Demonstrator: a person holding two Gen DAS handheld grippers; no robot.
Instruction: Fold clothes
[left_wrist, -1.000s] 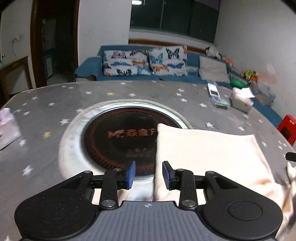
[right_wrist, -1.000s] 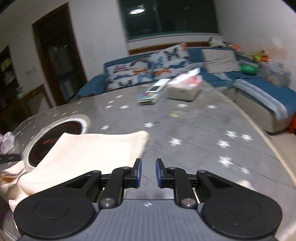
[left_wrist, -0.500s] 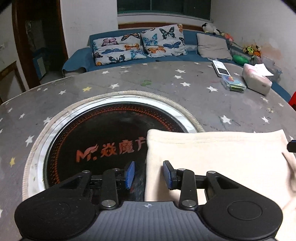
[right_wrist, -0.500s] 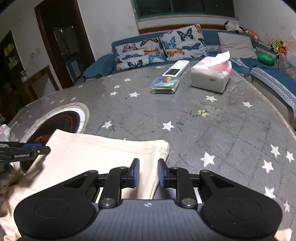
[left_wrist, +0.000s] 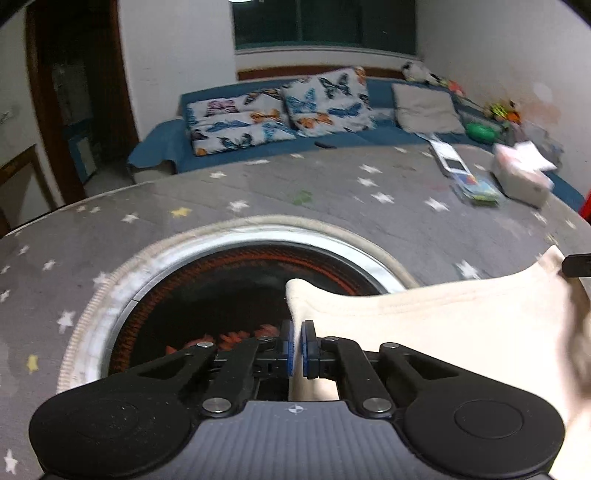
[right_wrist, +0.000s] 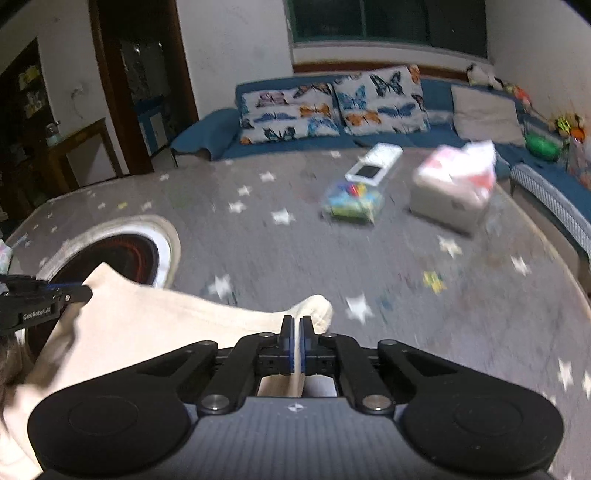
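Left tongs (left_wrist: 297, 338): just closed, clenched on one corner of the cream garment (left_wrist: 424, 317), above the round black inset (left_wrist: 207, 295). Right tongs (right_wrist: 297, 341): just closed, clenched on the opposite corner. Garment edge sagging between both grips, lower part on the star-patterned worktop (right_wrist: 295, 251).

Both claws (left_wrist: 297, 345) (right_wrist: 297, 345) just closed on the cloth's (left_wrist: 424, 317) corners, seemingly lifting them.

A home living room: a blue sofa (right_wrist: 369, 140) with butterfly cushions (left_wrist: 325, 103) runs along the star-patterned table's (right_wrist: 295, 251) far edge.
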